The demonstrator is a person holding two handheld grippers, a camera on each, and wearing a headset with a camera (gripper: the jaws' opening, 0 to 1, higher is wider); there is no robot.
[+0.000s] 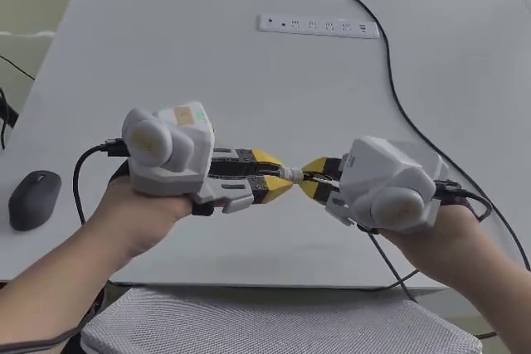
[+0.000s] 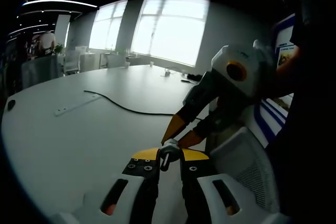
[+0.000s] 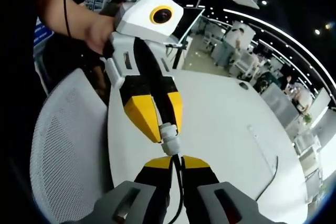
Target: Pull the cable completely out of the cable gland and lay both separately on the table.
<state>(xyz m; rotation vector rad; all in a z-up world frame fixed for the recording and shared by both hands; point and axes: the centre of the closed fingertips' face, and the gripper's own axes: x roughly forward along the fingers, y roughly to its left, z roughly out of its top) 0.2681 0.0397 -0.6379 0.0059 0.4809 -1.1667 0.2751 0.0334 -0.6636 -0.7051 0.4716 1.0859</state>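
A small white cable gland [image 1: 290, 174] is held in the air between the two grippers, above the near edge of the table. My left gripper [image 1: 280, 175] comes in from the left and is shut on the gland [image 2: 169, 150]. From the right, my right gripper [image 1: 311, 177] meets it tip to tip. In the right gripper view the gland [image 3: 169, 136] sits in the other gripper's yellow jaws. A thin black cable [image 3: 179, 179] leaves its lower end and runs back between my right gripper's [image 3: 176, 162] shut jaws.
The white table [image 1: 207, 72] carries a white power strip [image 1: 319, 26] at the back, with a black cord [image 1: 406, 113] trailing down the right side. A dark mouse [image 1: 33, 198] lies at the left edge. A grey mesh chair [image 1: 249, 321] stands under the grippers.
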